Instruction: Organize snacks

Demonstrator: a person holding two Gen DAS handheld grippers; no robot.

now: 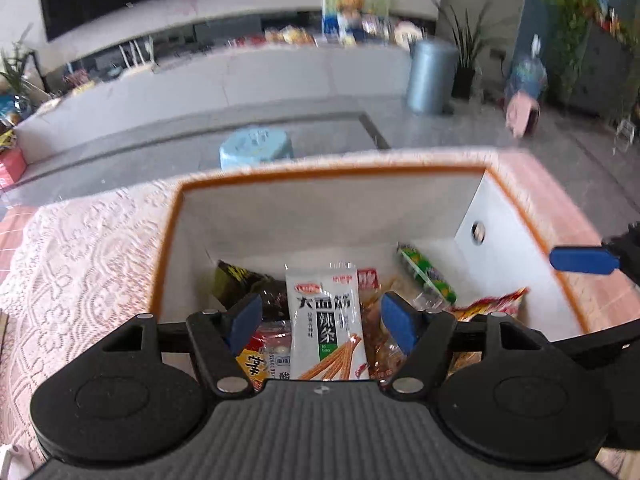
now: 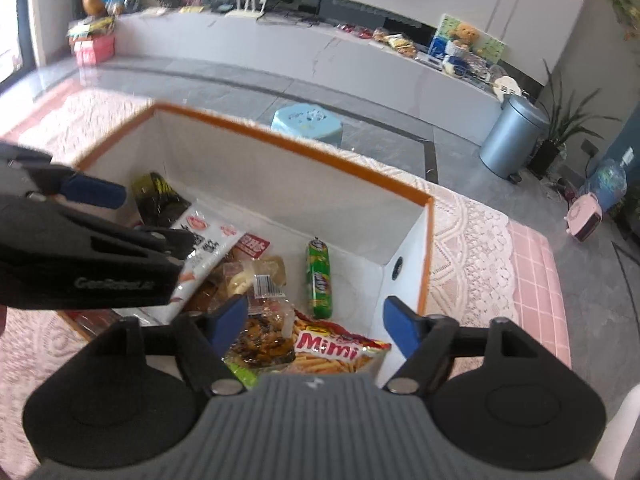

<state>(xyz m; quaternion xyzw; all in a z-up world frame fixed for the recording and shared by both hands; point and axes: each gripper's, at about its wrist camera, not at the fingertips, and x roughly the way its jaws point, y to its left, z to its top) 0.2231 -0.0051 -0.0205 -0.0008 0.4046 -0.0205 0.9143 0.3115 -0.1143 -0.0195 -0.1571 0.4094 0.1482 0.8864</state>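
A white storage box with an orange rim [image 1: 320,170] [image 2: 288,148] stands on a lace-covered table and holds several snack packets. My left gripper [image 1: 320,316] is open above the box, over a white spicy-strip packet [image 1: 326,320] that lies between its fingers without being clamped. The left gripper also shows in the right wrist view [image 2: 120,216]. My right gripper [image 2: 314,324] is open and empty above a red Mimi packet [image 2: 336,350] and a clear packet of brown snacks [image 2: 264,336]. A green tube snack [image 2: 320,276] [image 1: 428,274] lies by the right wall.
The box sits on a white lace cloth [image 2: 468,248] over a pink tablecloth [image 2: 536,280]. Beyond the table are a light blue stool [image 1: 256,146], a grey bin [image 2: 512,136], potted plants and a long white counter [image 2: 280,52] with more snacks.
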